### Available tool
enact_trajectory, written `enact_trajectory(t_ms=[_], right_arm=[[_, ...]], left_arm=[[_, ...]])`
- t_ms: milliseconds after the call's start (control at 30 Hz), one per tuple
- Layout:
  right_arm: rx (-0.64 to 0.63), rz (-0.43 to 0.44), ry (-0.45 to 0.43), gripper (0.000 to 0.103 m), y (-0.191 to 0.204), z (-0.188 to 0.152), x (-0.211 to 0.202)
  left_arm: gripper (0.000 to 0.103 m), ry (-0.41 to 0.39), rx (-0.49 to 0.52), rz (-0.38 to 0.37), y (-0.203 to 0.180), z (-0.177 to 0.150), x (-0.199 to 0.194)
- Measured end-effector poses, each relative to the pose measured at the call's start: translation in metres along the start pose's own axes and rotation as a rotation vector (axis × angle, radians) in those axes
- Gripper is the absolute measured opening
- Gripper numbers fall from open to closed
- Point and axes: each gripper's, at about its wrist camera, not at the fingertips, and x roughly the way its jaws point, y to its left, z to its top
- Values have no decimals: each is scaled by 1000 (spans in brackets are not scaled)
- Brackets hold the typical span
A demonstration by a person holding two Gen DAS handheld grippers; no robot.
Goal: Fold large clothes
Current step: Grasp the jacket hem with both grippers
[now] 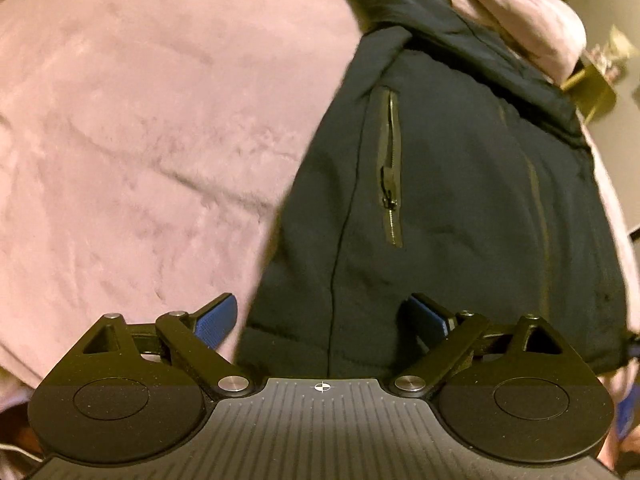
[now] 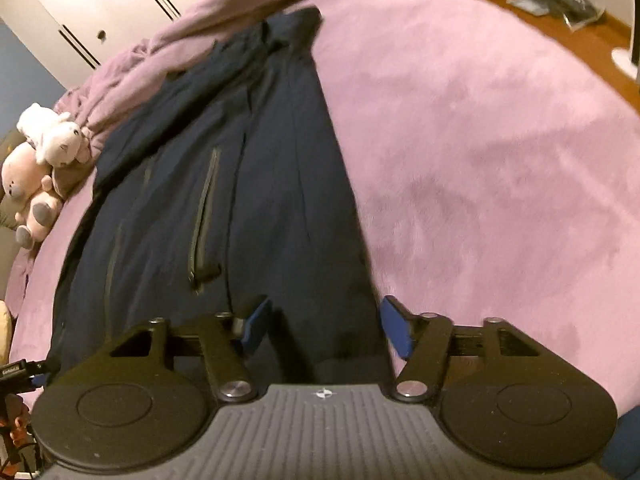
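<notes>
Your left tongs [image 1: 323, 322] hang over the near hem of the dark jacket [image 1: 440, 200], blue pads [image 1: 218, 320] spread wide, nothing between them; one pad sits over the pink blanket [image 1: 140, 140], the other over jacket cloth. Your right tongs [image 2: 326, 330] stand about half open above the jacket's [image 2: 240, 200] near right corner, gripping nothing, pads clear of the fabric as far as the blur allows.

Jacket lies lengthwise on the bed, front up, narrowed with its sides apparently turned in, collar end farthest from you. Pocket zip [image 1: 390, 168] is visible on the front.

Stuffed toys [image 2: 44, 152] sit at the blanket's [image 2: 480, 160] left edge, well apart from the jacket.
</notes>
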Motion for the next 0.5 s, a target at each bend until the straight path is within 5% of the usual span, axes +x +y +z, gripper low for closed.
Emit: enact_trajectory(t_ms=[67,133,300,433,500], right_arm=[[24,12,0,47,-3,-1,-2],[46,54,15,32,-6,-1,-6],[162,198,27,26,-22,-1,-13],[181,204,48,27,-25,-1,-9],[174,182,69,30,-23,1,0]], left_arm=[[88,6,-29,-37,4,0,0],[83,10,-49,-57,8,0,-3],[55,-12,-49,-95,14,2,-12],[54,-16,-61,-135,19,4,-15],[66,10,-57,-139,17,5,-8]])
